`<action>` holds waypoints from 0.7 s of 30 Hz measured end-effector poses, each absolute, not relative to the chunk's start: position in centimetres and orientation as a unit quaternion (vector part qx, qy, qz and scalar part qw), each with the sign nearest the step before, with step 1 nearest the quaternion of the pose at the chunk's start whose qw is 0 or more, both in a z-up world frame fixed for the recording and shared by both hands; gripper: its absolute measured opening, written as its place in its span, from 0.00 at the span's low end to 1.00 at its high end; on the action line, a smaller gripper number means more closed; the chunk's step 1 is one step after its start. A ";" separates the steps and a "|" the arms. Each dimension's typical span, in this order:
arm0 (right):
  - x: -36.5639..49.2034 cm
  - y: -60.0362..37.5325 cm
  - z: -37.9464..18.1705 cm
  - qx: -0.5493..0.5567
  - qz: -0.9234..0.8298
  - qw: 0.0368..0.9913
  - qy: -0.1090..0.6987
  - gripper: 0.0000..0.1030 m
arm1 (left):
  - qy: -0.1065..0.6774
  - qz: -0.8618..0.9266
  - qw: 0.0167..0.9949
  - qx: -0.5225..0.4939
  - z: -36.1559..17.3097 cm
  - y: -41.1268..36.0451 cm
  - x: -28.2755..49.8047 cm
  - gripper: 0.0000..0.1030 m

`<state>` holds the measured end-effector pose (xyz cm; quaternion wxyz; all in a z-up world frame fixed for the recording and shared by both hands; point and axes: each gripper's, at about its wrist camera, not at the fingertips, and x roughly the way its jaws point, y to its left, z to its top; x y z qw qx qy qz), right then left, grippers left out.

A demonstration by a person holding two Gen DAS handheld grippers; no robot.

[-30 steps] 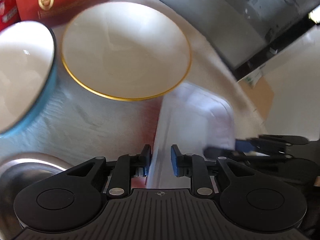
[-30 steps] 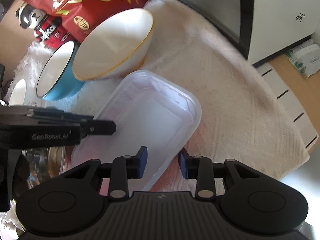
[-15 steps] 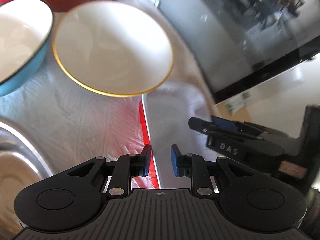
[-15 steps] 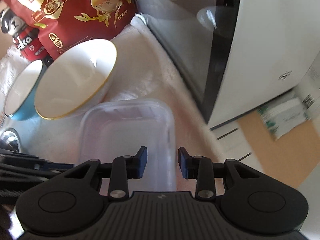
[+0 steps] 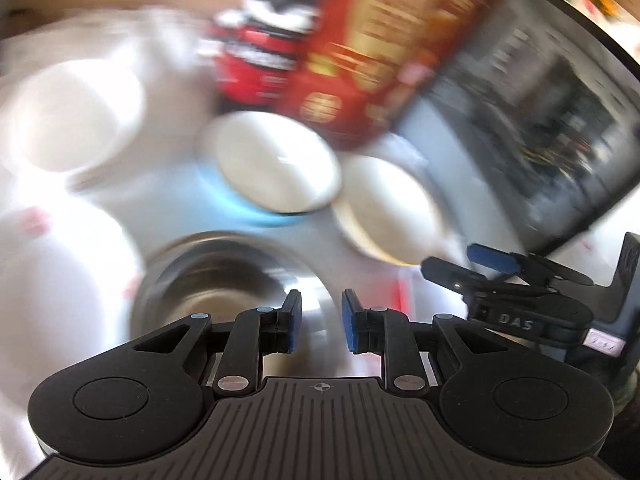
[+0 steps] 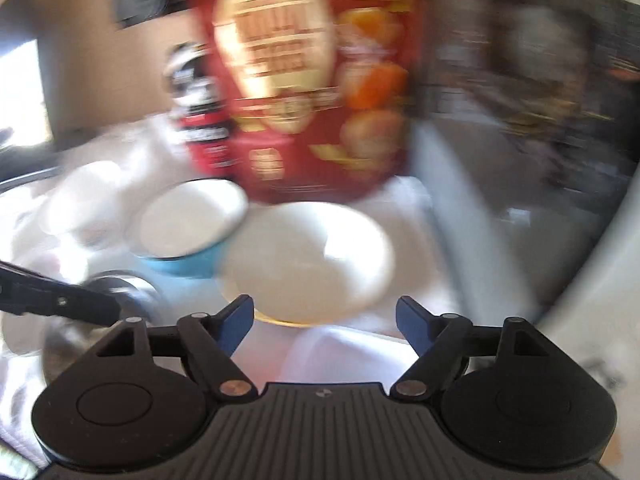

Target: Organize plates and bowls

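Both views are motion-blurred. My left gripper (image 5: 318, 326) is open with a small gap and empty, above a steel bowl (image 5: 224, 276). Beyond it stand a blue bowl (image 5: 272, 168) and a white gold-rimmed bowl (image 5: 388, 212). A white plate (image 5: 68, 120) lies far left. My right gripper (image 6: 324, 320) is wide open and empty, above a clear plastic container (image 6: 340, 354), just in front of the white bowl (image 6: 308, 260). The blue bowl (image 6: 188, 228) sits left of it. The right gripper (image 5: 520, 280) also shows at the right of the left wrist view.
A red snack bag (image 6: 304, 80) and a red-black package (image 6: 196, 116) stand behind the bowls. A dark-fronted appliance (image 5: 540, 120) is at the right. A white towel (image 6: 420, 216) covers the surface. Another white dish (image 5: 52, 280) is at the left.
The right gripper has opened wide off the plastic container, which now lies below it. Both grippers have tilted up and pulled back; the left one has swung left over the steel bowl.
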<state>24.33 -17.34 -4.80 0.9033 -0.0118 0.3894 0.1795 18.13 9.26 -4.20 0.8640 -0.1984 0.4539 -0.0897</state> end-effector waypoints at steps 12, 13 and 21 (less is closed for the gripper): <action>27.2 -7.1 -9.2 -0.013 0.339 0.807 0.484 0.76 | 0.456 0.048 0.829 -0.320 -8.1 17.1 11.8 0.23; 27.6 -6.7 -9.8 -0.009 0.339 0.802 0.492 0.76 | 0.458 0.051 0.825 -0.327 -8.5 17.2 11.9 0.23; 29.4 -5.5 -14.0 0.042 0.324 0.763 0.557 0.75 | 0.462 0.067 0.818 -0.337 -10.4 17.0 13.2 0.29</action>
